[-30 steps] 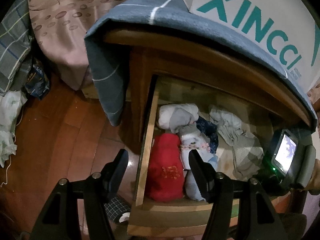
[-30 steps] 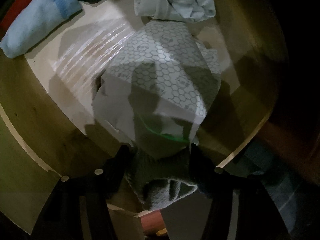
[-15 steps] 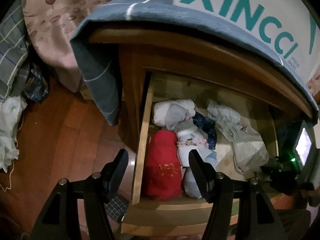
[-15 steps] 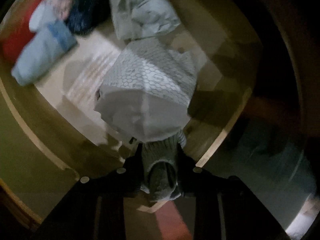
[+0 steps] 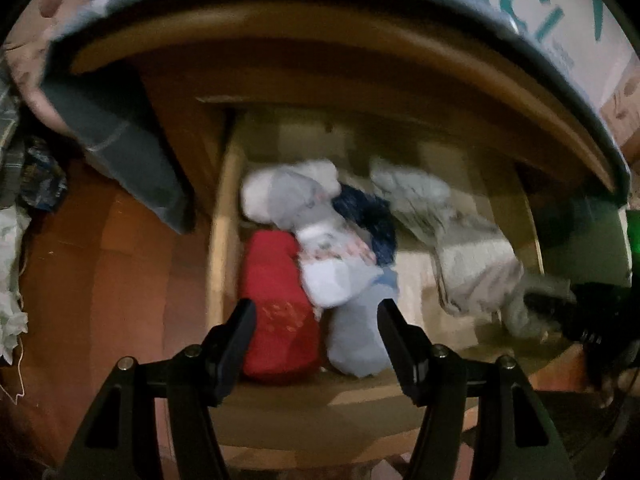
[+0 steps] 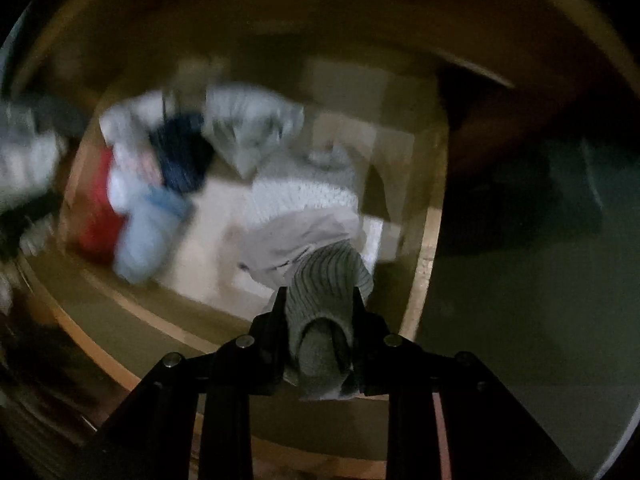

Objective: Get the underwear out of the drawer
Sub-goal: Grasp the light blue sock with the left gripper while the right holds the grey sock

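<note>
The right gripper (image 6: pixel 320 312) is clamped on the ribbed grey waistband of pale grey patterned underwear (image 6: pixel 304 204), hanging above the open wooden drawer (image 6: pixel 430 240). The left gripper (image 5: pixel 312 336) hovers half-open and empty over the drawer's red bundle (image 5: pixel 276 300).

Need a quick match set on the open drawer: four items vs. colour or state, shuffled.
Items:
1. right gripper
2. left gripper
3. bundle by the drawer's left wall
4. bundle between red and grey piles

States:
A. red
B. shut on the grey ribbed waistband
C. dark blue
D. fingers apart, nothing between them

Pairs: 1-B, 2-D, 3-A, 4-C
</note>
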`<move>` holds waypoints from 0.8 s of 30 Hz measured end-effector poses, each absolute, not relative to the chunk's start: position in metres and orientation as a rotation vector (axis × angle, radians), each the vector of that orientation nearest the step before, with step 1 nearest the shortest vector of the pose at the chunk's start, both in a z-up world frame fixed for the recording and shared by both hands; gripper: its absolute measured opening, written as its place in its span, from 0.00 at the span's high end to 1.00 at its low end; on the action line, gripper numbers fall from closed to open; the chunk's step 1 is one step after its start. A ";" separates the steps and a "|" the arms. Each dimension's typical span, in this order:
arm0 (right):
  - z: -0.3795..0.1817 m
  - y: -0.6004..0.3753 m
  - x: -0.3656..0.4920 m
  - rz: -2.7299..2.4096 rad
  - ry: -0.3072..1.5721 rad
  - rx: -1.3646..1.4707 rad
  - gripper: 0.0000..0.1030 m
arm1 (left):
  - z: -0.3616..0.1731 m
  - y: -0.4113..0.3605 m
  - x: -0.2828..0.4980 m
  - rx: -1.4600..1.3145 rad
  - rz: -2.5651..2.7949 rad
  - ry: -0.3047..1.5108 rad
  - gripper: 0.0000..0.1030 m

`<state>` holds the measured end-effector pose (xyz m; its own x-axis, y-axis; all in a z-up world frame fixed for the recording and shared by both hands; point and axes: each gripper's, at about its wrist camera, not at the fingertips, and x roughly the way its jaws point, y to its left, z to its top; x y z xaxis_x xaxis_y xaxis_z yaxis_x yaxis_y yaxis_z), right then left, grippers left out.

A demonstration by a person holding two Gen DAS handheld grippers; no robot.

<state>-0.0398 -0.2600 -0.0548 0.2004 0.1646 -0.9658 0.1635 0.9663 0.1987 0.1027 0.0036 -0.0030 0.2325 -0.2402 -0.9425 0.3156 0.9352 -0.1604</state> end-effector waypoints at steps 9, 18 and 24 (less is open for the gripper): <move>-0.042 -0.265 -0.046 -0.013 1.292 0.423 0.77 | -0.024 -0.025 0.098 0.102 -0.479 1.406 0.38; -0.053 -0.271 -0.045 0.002 1.284 0.471 0.77 | -0.051 -0.052 0.112 0.181 -0.455 1.547 0.38; -0.057 -0.266 -0.042 0.016 1.302 0.464 0.77 | -0.068 -0.067 0.118 0.187 -0.453 1.607 0.38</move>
<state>-0.0416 -0.2660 -0.0574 0.2792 0.2682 -0.9220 0.2456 0.9083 0.3386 0.1177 -0.0670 -0.0677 -0.0953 -0.1498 -0.9841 0.3858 0.9058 -0.1752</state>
